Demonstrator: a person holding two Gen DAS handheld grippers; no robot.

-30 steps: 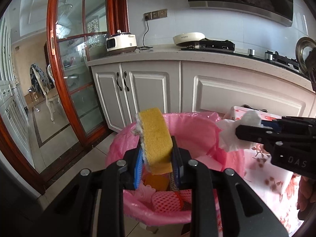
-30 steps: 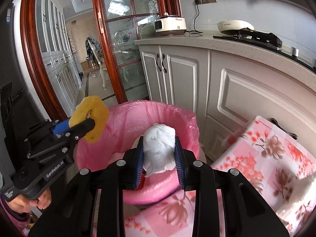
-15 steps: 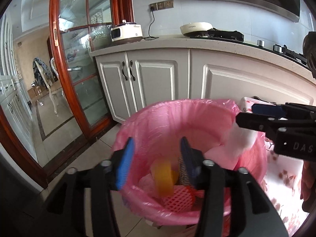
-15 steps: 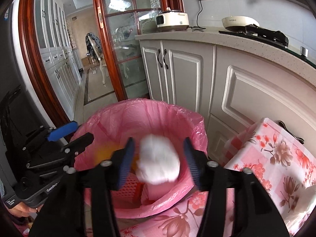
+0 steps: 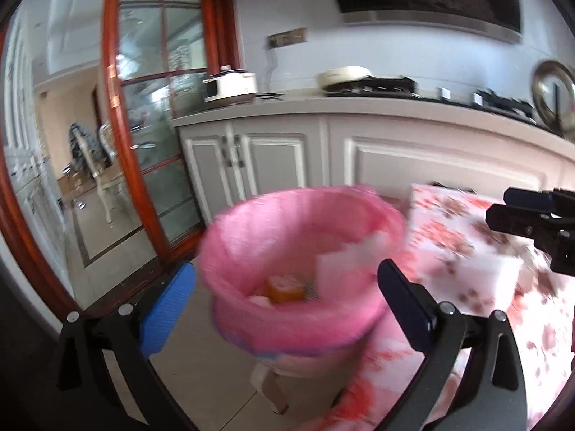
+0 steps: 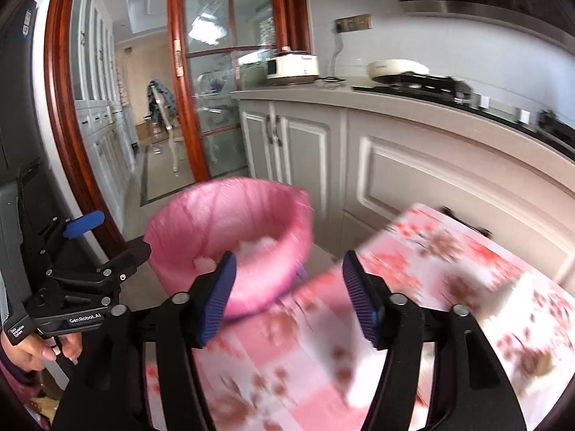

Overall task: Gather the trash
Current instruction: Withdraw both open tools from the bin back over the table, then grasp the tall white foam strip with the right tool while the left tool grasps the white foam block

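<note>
A bin with a pink liner [image 5: 302, 251] stands on the floor beside the table. Inside it lie a yellow sponge [image 5: 284, 289] and white tissue [image 5: 345, 262]. My left gripper [image 5: 287, 309] hangs short of the bin, jaws wide and still opening, with nothing held between them. The right wrist view shows the same bin [image 6: 233, 237] with the white tissue wad [image 6: 251, 248] in it. My right gripper [image 6: 289, 294] is over the table's near corner, jaws apart and opening, empty. Each gripper also shows in the other's view: the right gripper [image 5: 532, 219] and the left gripper [image 6: 82, 265].
A table with a pink floral cloth [image 6: 431, 287] sits right of the bin, with a blurred white patch [image 5: 496, 273] lying on it. White kitchen cabinets [image 5: 273, 165] run behind. A wood-framed glass door [image 5: 151, 143] stands at the left. A hand [image 6: 32, 348] holds the left gripper.
Both grippers opened: the sponge dropped from the left one and the tissue wad from the right one into the bin. Both grippers then drew back from the bin.
</note>
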